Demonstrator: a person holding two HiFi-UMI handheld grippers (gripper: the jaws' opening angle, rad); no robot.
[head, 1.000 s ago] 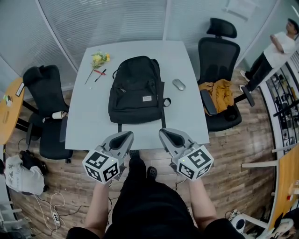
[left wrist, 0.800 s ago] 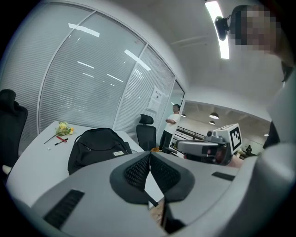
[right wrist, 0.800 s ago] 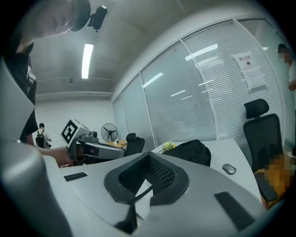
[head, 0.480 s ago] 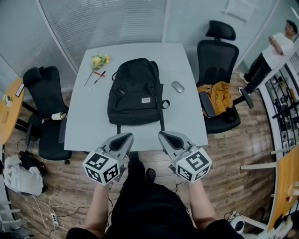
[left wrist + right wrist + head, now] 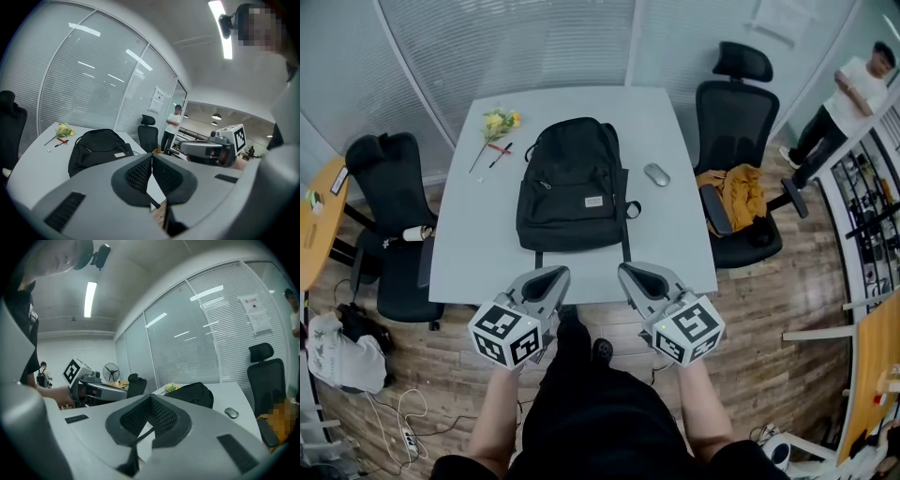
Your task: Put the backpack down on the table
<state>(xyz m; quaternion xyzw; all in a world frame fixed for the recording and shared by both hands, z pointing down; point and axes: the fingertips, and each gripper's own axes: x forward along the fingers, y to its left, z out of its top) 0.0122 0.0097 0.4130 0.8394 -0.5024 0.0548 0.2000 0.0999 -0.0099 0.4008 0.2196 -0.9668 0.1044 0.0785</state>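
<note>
The left gripper [image 5: 551, 275] and right gripper [image 5: 630, 274] have matt grey plastic shells and black pads [image 5: 139, 174] with a fine grid texture. Ahead of them, the backpack [image 5: 572, 187] is matt black woven cloth and the table [image 5: 478, 248] has a smooth pale grey top. Beyond the right gripper, the mouse [image 5: 657, 173] is smooth grey plastic. Below them, the floor [image 5: 769, 281] is brown wood plank.

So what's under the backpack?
The backpack lies flat on the table, with two straps sticking out at its near edge. Anything else beneath it is covered.

Head overhead, gripper views level, sharing backpack [image 5: 572, 183]
</note>
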